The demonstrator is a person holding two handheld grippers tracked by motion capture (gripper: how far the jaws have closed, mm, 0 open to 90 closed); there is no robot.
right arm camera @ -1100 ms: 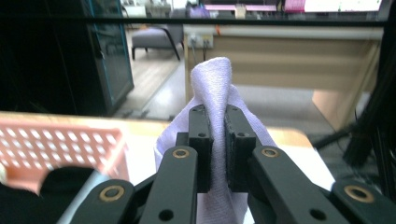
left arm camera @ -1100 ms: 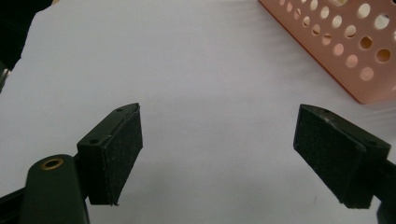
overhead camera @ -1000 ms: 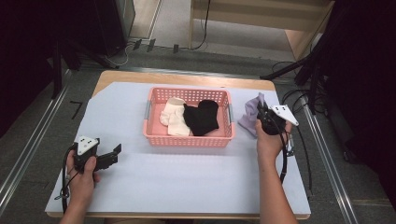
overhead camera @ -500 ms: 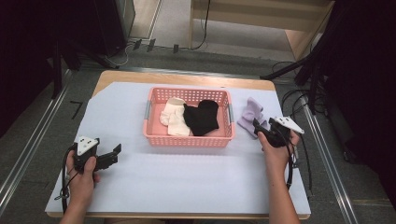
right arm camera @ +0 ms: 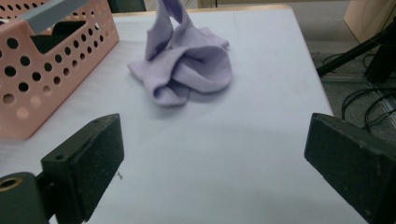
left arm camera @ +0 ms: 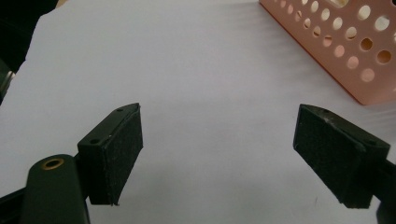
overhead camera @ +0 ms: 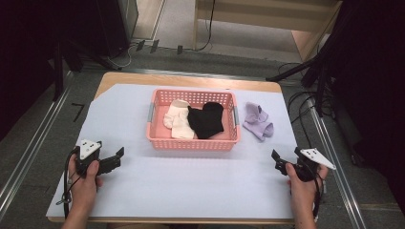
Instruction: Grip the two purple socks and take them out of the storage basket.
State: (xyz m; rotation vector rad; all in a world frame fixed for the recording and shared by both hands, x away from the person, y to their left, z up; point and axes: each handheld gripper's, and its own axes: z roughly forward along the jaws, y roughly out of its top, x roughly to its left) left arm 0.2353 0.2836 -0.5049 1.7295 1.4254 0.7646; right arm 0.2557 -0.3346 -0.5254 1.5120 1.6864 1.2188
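Pink basket [overhead camera: 192, 141] is my landmark, mid-table. Cream socks [overhead camera: 175, 118] and black socks [overhead camera: 207, 119] lie inside it; lilac socks [overhead camera: 257, 121] sit crumpled just right of it, on the white sheet [overhead camera: 191, 186]. My left gripper [overhead camera: 112, 161] is near the basket's front-left, jaws wide, empty. My right gripper [overhead camera: 278, 161] is front-right of the basket, jaws wide, empty, facing the lilac pile. I judge it light, soft, floppy; I'd pinch the raised fold [right arm camera: 168, 21]. No readable labels or writing.
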